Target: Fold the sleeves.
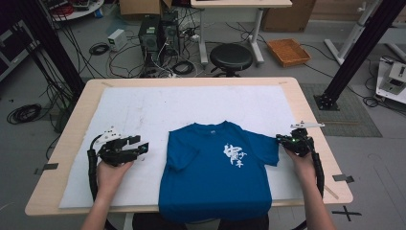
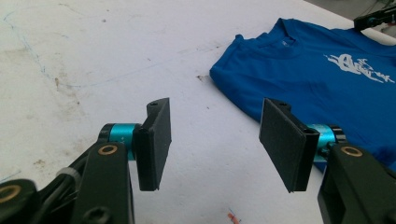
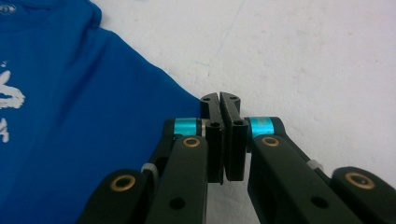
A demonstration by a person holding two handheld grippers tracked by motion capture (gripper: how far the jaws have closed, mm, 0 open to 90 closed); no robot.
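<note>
Your left gripper [image 1: 136, 146] sits at about 9 o'clock on the counter [image 1: 57, 177], over the white mat [image 1: 143, 108], well apart from the shirt's left sleeve. Its jaws stand spread with nothing between them; in the left gripper view [image 2: 215, 140] bare mat shows in the gap, and the shirt lies off toward 2 o'clock.

The blue T-shirt [image 1: 210, 177] lies flat at the counter's 6 o'clock, neck toward 12, white print [image 1: 234, 154] on the chest, its hem hanging over the near edge.

Your right gripper [image 1: 283, 140] is at about 3 o'clock, right at the tip of the shirt's right sleeve [image 1: 268, 148]. Its jaws are pressed together; in the right gripper view [image 3: 220, 105] the pads meet just beside the sleeve's edge [image 3: 177, 93], and you cannot tell whether any cloth is caught between them.
</note>
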